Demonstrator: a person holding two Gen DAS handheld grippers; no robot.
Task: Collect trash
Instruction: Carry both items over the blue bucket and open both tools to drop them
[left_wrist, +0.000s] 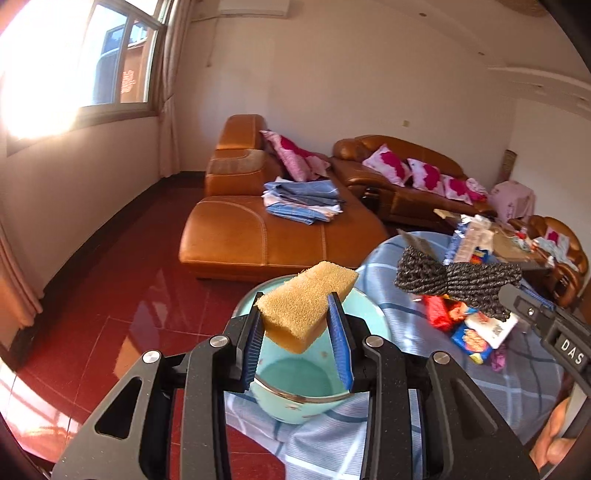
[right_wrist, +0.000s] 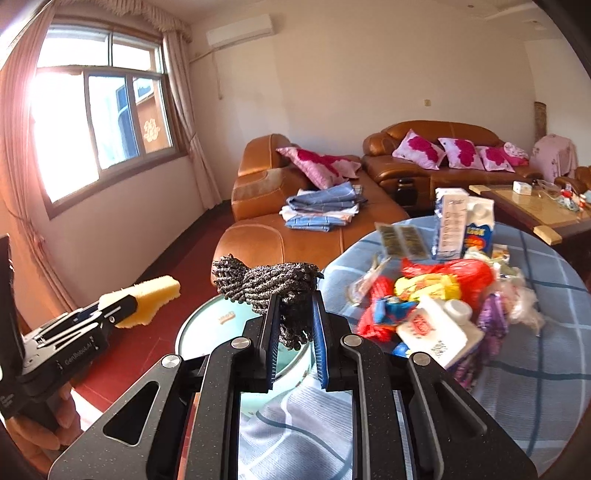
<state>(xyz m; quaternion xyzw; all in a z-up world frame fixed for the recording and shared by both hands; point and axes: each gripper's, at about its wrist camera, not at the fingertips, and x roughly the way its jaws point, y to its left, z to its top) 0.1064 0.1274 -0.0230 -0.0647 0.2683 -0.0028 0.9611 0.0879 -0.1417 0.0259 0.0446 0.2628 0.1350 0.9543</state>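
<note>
Left gripper (left_wrist: 297, 325) is clamped on a yellow sponge (left_wrist: 306, 306), which lies crosswise between the blue pads and hangs right over the pale green basin (left_wrist: 295, 380) at the near edge of the table (left_wrist: 517, 387). Right gripper (right_wrist: 295, 325) is pinched tight on a dark knitted cloth (right_wrist: 266, 282), its length running sideways across the jaws, also above the basin, I'd judge, though the fisheye bends things. The heap of wrappers (right_wrist: 436, 291) sits toward the table's middle, nearer the right hand.

left wrist — close over basin (left_wrist: 295, 402) | right wrist — same basin (right_wrist: 207, 328)
</note>
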